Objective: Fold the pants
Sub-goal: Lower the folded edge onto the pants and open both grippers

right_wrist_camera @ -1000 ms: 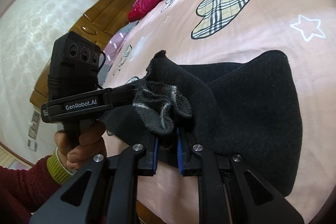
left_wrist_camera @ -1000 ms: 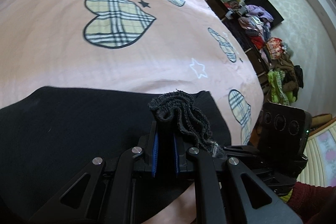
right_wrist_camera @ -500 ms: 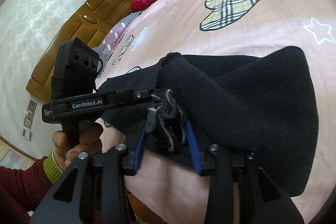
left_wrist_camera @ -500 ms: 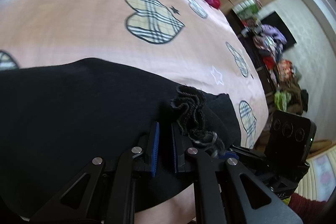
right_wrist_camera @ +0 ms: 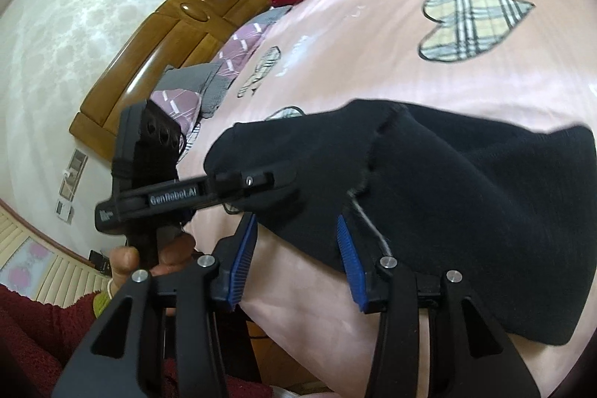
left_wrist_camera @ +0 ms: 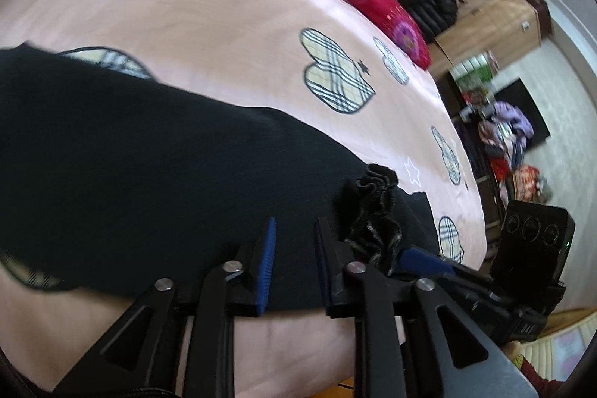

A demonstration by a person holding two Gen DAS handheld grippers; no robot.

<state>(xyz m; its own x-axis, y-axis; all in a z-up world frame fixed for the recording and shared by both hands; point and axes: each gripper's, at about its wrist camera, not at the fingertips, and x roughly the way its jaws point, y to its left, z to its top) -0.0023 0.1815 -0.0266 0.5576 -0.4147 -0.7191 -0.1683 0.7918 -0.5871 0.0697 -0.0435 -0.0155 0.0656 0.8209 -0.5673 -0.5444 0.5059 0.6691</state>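
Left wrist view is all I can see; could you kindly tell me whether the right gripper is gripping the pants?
Observer: No. The right gripper is open; the black pants lie between its blue pads, unpressed.
Operator: Thank you. Is anything loose near it?
Observer: A pale thread hangs from the pants' seam beside one pad.
Operator: And what lies at the bed's far end?
Observer: A grey and purple pillow lies by a wooden headboard.
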